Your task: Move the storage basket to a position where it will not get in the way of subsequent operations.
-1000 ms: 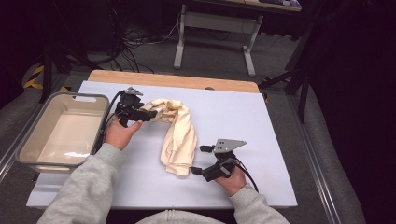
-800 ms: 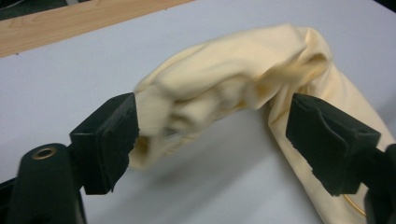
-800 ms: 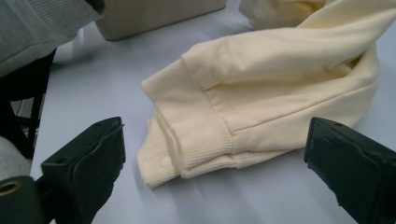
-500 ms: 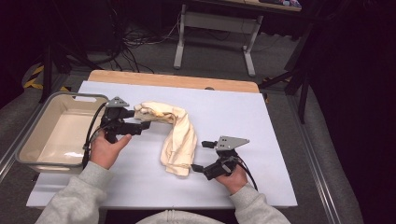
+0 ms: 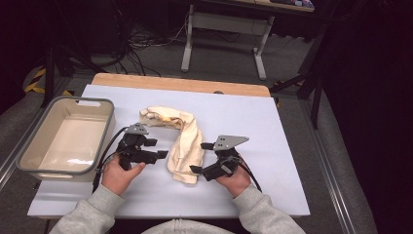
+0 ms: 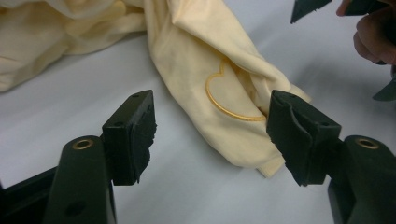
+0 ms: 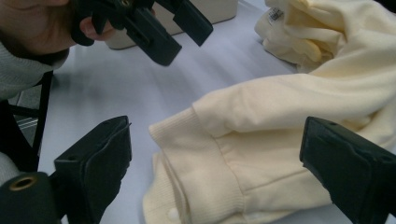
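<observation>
A cream sweatshirt (image 5: 186, 141) lies crumpled on the white table (image 5: 253, 126), and a yellow heart outline (image 6: 229, 95) is stitched on it. My left gripper (image 5: 157, 148) hovers just left of the garment's middle, open. Its jaws have just been closing, with the cloth ahead of them (image 6: 212, 112) and nothing pinched. My right gripper (image 5: 200, 157) is at the garment's near end, open. Its jaws have just been closing a little, and the ribbed cuff (image 7: 187, 140) lies between the pads (image 7: 105, 144) without being pressed.
A beige bin (image 5: 29, 161) with a grey rim stands at the table's left edge, nothing inside it. A wooden strip (image 5: 180, 84) runs along the far edge. Beyond it are cables and desk legs (image 5: 187, 46) on a dark floor.
My left gripper has come away from the garment's far end and moved toward the person, to beside the garment's middle. The far end now lies spread leftward. The right gripper rose slightly.
</observation>
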Action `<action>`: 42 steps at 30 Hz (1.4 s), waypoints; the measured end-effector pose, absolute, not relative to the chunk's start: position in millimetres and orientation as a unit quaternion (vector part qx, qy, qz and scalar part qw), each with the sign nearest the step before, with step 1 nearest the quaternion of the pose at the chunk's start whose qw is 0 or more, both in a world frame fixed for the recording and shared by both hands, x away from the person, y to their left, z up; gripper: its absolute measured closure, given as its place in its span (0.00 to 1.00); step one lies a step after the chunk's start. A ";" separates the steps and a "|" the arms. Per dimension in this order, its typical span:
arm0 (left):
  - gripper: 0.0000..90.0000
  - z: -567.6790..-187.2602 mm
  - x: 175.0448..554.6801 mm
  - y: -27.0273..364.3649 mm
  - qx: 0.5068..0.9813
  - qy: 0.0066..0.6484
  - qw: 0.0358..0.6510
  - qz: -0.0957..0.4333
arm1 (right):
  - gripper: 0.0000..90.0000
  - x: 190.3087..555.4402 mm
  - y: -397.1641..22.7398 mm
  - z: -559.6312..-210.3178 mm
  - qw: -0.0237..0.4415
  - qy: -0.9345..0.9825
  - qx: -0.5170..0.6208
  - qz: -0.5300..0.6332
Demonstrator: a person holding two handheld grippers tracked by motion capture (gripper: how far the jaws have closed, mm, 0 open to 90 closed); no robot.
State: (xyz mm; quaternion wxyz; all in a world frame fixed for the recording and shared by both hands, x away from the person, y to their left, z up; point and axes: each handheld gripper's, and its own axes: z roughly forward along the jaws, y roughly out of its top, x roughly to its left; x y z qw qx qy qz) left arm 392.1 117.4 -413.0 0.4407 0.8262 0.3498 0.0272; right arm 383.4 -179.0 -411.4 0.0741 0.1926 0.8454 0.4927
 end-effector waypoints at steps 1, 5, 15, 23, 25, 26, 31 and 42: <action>0.39 -415.1 391.6 115.4 0.829 0.350 0.436 0.027 | 0.11 383.5 -175.6 -410.7 0.074 0.846 0.191 0.491; 0.41 -422.7 389.9 109.3 0.834 0.343 0.430 0.028 | 0.11 384.8 -161.3 -408.6 0.072 0.851 0.185 0.485; 0.42 -435.5 384.0 105.3 0.847 0.336 0.411 0.026 | 0.20 396.8 -139.0 -412.0 0.083 0.857 0.199 0.467; 0.42 -442.6 383.0 101.6 0.852 0.336 0.401 0.014 | 0.35 403.8 -133.7 -421.1 0.082 0.869 0.218 0.437; 0.42 -443.5 382.8 99.6 0.850 0.338 0.403 0.012 | 0.42 404.5 -136.0 -420.5 0.087 0.871 0.222 0.429; 0.43 -443.8 383.3 99.0 0.850 0.338 0.404 0.014 | 0.48 404.8 -137.6 -420.2 0.089 0.873 0.225 0.423; 0.43 -445.2 386.7 95.2 0.849 0.337 0.408 0.002 | 0.74 408.1 -146.7 -419.2 0.069 0.879 0.235 0.409; 0.71 -449.5 399.6 82.7 0.846 0.330 0.415 -0.047 | 0.87 404.1 -159.8 -409.1 0.078 0.872 0.246 0.417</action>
